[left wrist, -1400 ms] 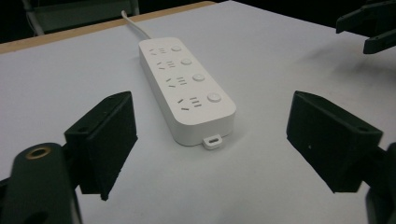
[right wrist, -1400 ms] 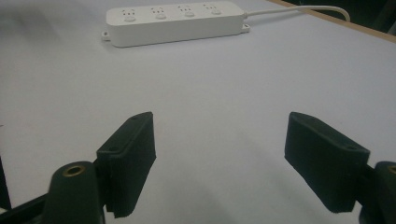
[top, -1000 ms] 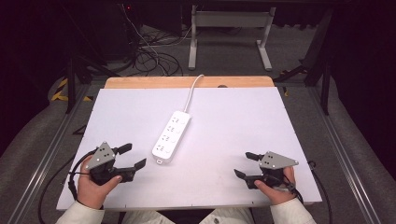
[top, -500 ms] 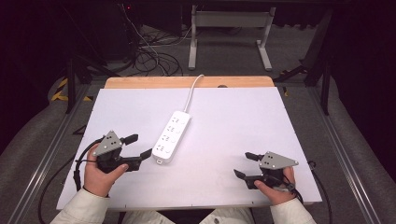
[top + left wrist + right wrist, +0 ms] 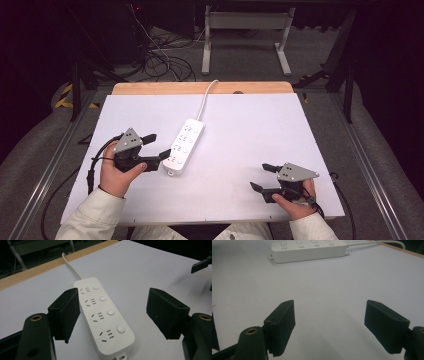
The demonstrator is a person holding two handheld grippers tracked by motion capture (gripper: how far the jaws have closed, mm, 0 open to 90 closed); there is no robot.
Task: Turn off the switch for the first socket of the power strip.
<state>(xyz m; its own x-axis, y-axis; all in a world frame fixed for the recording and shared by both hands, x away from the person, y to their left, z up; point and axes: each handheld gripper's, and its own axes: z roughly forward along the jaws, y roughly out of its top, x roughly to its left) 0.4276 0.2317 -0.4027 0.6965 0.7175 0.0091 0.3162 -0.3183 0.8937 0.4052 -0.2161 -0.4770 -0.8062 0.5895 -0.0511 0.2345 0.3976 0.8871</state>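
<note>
The left gripper (image 5: 152, 146) was beside the near end of the white power strip (image 5: 183, 146), and its two black jaws stood wide apart with nothing pinched between them. They had just been closing a little, but the pads were not touching the strip. In the left gripper view, the power strip (image 5: 105, 315) lay on the table between and just past the jaws, with its near end closest. The strip lay flat on the white table (image 5: 250, 130), a bit left of the middle, slanting away, and its white cord (image 5: 206, 95) ran off over the far wooden edge (image 5: 150, 88). The right gripper (image 5: 262, 177) rested near the front right corner of the table, well apart from the strip, and its jaws were wide apart too, holding nothing. I think the step in hand was reaching for the strip with the left gripper. The next move would likely need the jaws to come down on both long sides of the near end and then squeeze. There was one power strip, with four plug spots and four round buttons (image 5: 110, 312), one cord, and two grippers.
</note>
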